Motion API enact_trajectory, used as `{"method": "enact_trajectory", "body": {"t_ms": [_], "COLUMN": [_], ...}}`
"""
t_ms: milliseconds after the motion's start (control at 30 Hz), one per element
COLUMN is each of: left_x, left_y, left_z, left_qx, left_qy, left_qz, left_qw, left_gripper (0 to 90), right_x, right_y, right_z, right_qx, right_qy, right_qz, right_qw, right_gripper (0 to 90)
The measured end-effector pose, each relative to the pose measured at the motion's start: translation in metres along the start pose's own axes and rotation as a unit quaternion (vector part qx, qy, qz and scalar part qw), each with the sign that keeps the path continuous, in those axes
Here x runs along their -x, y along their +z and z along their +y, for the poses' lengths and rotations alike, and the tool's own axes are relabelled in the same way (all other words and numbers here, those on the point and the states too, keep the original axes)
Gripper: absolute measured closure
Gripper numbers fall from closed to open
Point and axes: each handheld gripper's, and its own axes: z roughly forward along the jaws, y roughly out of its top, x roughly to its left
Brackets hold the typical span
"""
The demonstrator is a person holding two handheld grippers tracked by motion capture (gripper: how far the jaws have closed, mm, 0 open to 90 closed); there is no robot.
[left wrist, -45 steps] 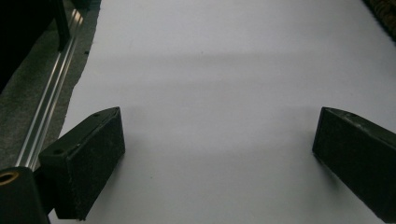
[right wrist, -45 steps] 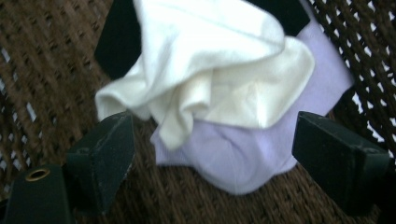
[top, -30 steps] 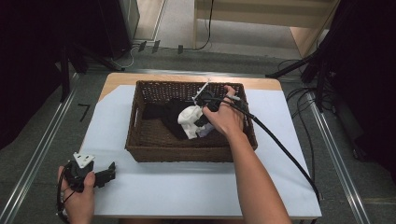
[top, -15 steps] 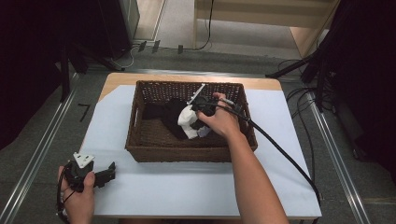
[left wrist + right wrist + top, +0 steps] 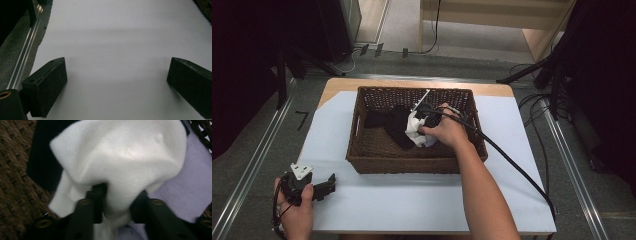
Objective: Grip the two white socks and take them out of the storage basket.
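Gripping: right tool (image 5: pixel 117 207) pinches a soft white knitted sock (image 5: pixel 120 167) between its black jaws, fabric bunched in the gap.
Sock's place: inside the brown woven wicker basket (image 5: pixel 362 150), right of centre, atop a black garment (image 5: pixel 394 125) and a pale lilac cloth (image 5: pixel 180 182).
Key relation: sock sits directly ahead of the right tool, hanging from the pinch; any lift, I judge, goes up over the basket's near wall.
Left tool (image 5: pixel 319 186): jaws spread wide, empty, at the desk's near-left corner, well apart from the basket.
Surface: desk (image 5: pixel 422 200) under a white sheet.
Room: dark surroundings, grey floor, cables at right.
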Motion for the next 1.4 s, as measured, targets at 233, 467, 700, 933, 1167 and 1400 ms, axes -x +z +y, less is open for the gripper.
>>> {"method": "enact_trajectory", "body": {"t_ms": [233,467,700,933,1167,1400], "left_x": [0.000,0.000,0.000,0.000,0.001,0.001], "left_y": [0.000,0.000,0.000,0.000,0.000,-0.001], "left_z": [0.000,0.000,0.000,0.000,0.000,0.000], "left_qx": [-0.001,-0.001,0.001,0.002,0.002,0.002], "left_qy": [0.000,0.001,0.002,0.001,0.002,0.003], "left_qz": [-0.001,0.000,0.000,-0.001,-0.002,-0.002], "left_qw": [1.0000,1.0000,1.0000,1.0000,1.0000,1.0000], "left_gripper": [3.7,3.7,3.9,4.4,4.6,4.9], "right_x": [-0.002,-0.009,-0.016,-0.016,-0.013,-0.007], "right_y": [-0.025,-0.048,-0.058,-0.069,-0.080,-0.085], "right_z": [-0.003,-0.011,-0.024,-0.039,-0.054,-0.072], "right_qx": [-0.001,-0.020,-0.055,-0.061,-0.070,-0.077], "right_qy": [-0.028,-0.066,-0.093,-0.099,-0.098,-0.089], "right_qz": [0.000,-0.009,-0.004,-0.008,-0.012,-0.016], "right_qw": [0.9996,0.9976,0.9941,0.9932,0.9926,0.9930], "right_gripper": [79.2,79.7,79.9,79.9,79.9,79.9]}}
